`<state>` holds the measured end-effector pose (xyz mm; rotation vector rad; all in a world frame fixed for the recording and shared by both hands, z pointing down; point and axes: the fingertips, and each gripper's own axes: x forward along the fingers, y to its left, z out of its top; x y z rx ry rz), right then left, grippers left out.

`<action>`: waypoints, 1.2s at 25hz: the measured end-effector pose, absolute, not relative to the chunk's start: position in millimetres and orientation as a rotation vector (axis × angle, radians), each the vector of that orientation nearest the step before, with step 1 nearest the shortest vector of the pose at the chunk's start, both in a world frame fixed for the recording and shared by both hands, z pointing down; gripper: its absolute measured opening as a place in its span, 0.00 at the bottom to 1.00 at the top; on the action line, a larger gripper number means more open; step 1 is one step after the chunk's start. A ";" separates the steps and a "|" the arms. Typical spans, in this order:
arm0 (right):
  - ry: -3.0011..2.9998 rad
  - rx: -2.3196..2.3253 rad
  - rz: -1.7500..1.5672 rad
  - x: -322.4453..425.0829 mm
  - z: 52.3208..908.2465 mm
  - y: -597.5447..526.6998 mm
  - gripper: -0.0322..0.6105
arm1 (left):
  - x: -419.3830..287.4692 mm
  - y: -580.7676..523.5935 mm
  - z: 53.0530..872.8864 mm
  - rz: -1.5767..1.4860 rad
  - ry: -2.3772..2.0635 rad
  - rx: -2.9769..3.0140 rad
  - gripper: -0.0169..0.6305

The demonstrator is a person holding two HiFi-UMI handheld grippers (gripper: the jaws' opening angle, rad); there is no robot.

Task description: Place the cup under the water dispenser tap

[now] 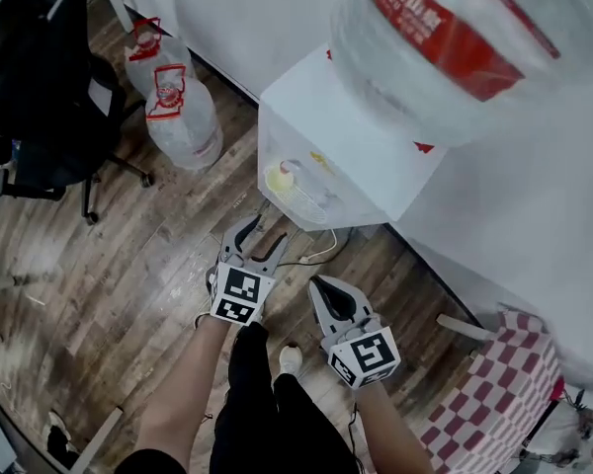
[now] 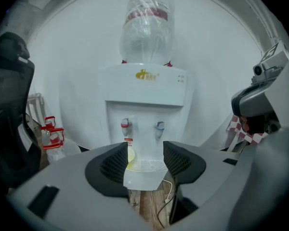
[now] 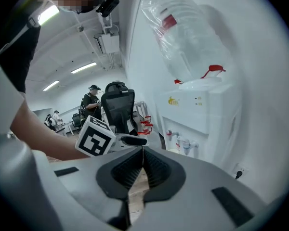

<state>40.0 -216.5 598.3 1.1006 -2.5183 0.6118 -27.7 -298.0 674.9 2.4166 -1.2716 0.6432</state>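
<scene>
Facing the white plastic water dispenser (image 1: pixel 346 136) with a small yellow cup (image 1: pixel 280 178) in its tap recess, the left gripper (image 1: pixel 264 233) gapes empty while the right gripper (image 1: pixel 318 284) is closed on nothing.

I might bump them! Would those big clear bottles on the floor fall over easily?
Probably: the floor bottles look empty, so likely light and tippy. Being round, a fallen one might roll across the wood floor.

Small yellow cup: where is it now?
Head view, centre: small yellow cup on the left end of the drip tray of the white water dispenser, under the red tap.
</scene>
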 end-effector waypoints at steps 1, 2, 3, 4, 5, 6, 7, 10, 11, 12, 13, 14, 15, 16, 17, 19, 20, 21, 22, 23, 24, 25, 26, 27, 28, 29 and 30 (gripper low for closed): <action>-2.517 1.096 0.610 42.9 591.3 -207.3 0.09 | -25.2 -286.6 663.1 0.636 -1.277 2.411 0.37; -2.515 1.097 0.614 46.3 584.2 -198.1 0.08 | -22.6 -275.0 650.6 0.624 -1.281 2.405 0.33; -2.512 1.100 0.623 49.4 576.8 -189.3 0.08 | -20.2 -263.4 637.9 0.608 -1.284 2.400 0.29; -2.514 1.103 0.632 52.1 569.0 -180.6 0.08 | -17.8 -251.7 625.4 0.594 -1.286 2.395 0.26; -2.518 1.102 0.637 54.5 560.7 -171.6 0.08 | -15.4 -239.7 613.4 0.583 -1.290 2.390 0.24; -2.525 1.098 0.636 56.8 552.0 -162.1 0.08 | -12.9 -227.2 601.9 0.574 -1.295 2.384 0.21; -2.532 1.093 0.629 59.1 543.4 -152.8 0.08 | -10.7 -214.7 591.1 0.566 -1.300 2.378 0.17; -2.551 1.085 0.597 66.8 520.3 -128.1 0.08 | -6.8 -179.0 563.7 0.569 -1.316 2.366 0.12; -2.556 1.088 0.589 70.4 513.7 -121.0 0.08 | -6.3 -167.9 555.6 0.576 -1.324 2.365 0.10; -2.563 1.092 0.583 74.5 507.2 -114.0 0.08 | -5.9 -157.4 547.2 0.581 -1.336 2.364 0.09; -2.570 1.095 0.579 79.0 500.9 -106.2 0.08 | -5.4 -147.1 538.1 0.581 -1.353 2.361 0.08; -2.576 1.094 0.576 83.5 495.1 -97.7 0.08 | -4.6 -137.3 528.3 0.574 -1.373 2.355 0.08; -2.582 1.089 0.573 87.4 490.0 -89.0 0.08 | -3.5 -128.1 518.4 0.561 -1.394 2.349 0.07; -2.587 1.081 0.570 90.5 485.6 -79.9 0.08 | -1.9 -118.3 509.6 0.547 -1.409 2.340 0.07; -2.591 1.072 0.566 92.8 481.4 -70.0 0.08 | 0.2 -107.1 502.4 0.537 -1.417 2.330 0.07; -2.597 1.059 0.559 97.2 471.5 -47.6 0.08 | 4.7 -81.9 489.9 0.528 -1.430 2.315 0.06; -2.602 1.057 0.559 99.6 465.8 -37.0 0.08 | 6.6 -70.0 483.8 0.524 -1.439 2.309 0.05; -2.610 1.055 0.559 101.9 460.1 -27.8 0.08 | 8.1 -59.7 477.4 0.518 -1.448 2.306 0.05; -2.621 1.053 0.560 103.8 454.7 -20.1 0.08 | 9.5 -51.0 470.8 0.511 -1.457 2.306 0.05; -2.633 1.050 0.559 105.6 449.8 -13.6 0.08 | 11.1 -43.4 464.0 0.504 -1.464 2.308 0.05; -2.645 1.045 0.558 107.3 445.6 -7.7 0.08 | 12.9 -36.5 457.1 0.496 -1.470 2.310 0.05; -2.655 1.039 0.555 109.1 441.9 -2.3 0.08 | 14.8 -29.8 450.4 0.484 -1.473 2.309 0.05; -2.662 1.036 0.550 111.2 438.8 2.4 0.08 | 17.0 -23.0 443.7 0.465 -1.471 2.305 0.05; -2.668 1.035 0.546 113.2 435.9 6.5 0.08 | 19.4 -16.0 436.9 0.441 -1.463 2.301 0.05; -2.675 1.035 0.544 114.5 433.0 10.2 0.08 | 21.7 -8.5 429.8 0.414 -1.452 2.302 0.05; -2.682 1.037 0.543 115.1 429.6 13.6 0.08 | 23.5 -0.7 422.8 0.393 -1.441 2.309 0.05; -2.690 1.040 0.540 115.1 425.6 16.4 0.08 | 24.5 6.5 416.5 0.386 -1.433 2.323 0.05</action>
